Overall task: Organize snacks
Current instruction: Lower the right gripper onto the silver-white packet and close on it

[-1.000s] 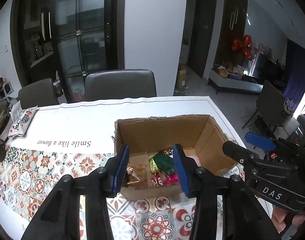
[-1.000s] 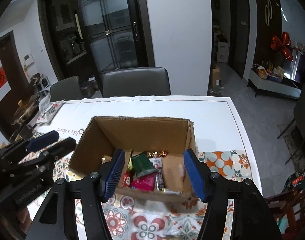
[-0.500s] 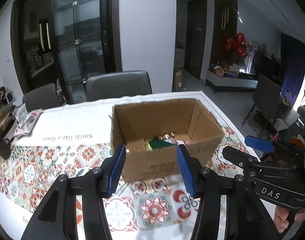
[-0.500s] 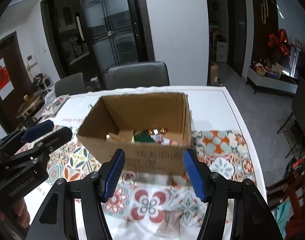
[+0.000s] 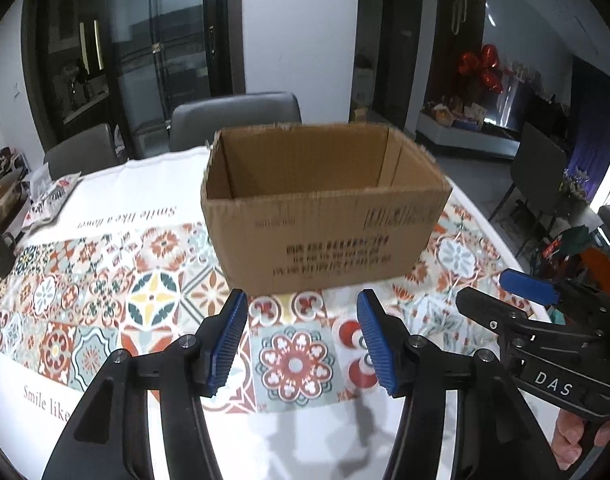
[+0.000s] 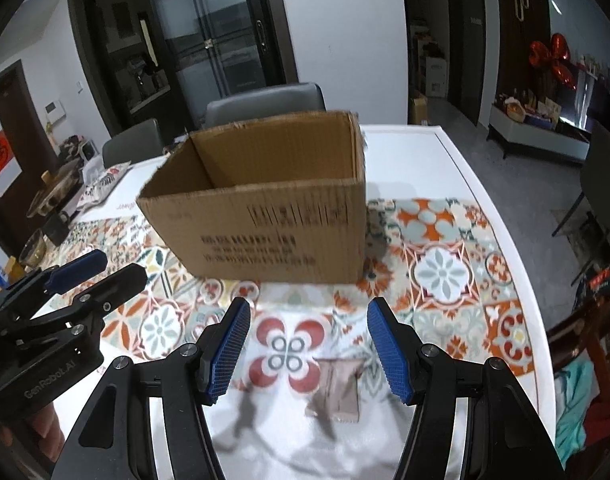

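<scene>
**Both grippers back away from the box**

Both grippers have pulled back and dropped low, so the snacks inside the cardboard box (image 5: 325, 216) are hidden now. The left hand-held gripper (image 5: 303, 344) is wide open and holds nothing. The right hand-held gripper (image 6: 307, 354) is wide open and empty too. The box sits on the worktop (image 5: 153, 184) at 12 o'clock. A brown snack packet (image 6: 339, 390) lies at 6 o'clock, near the right gripper.

The box (image 5: 325, 216) stands ahead as a wall; a flat packet (image 6: 337, 392) lies on the cloth (image 6: 445, 272) before it.
</scene>
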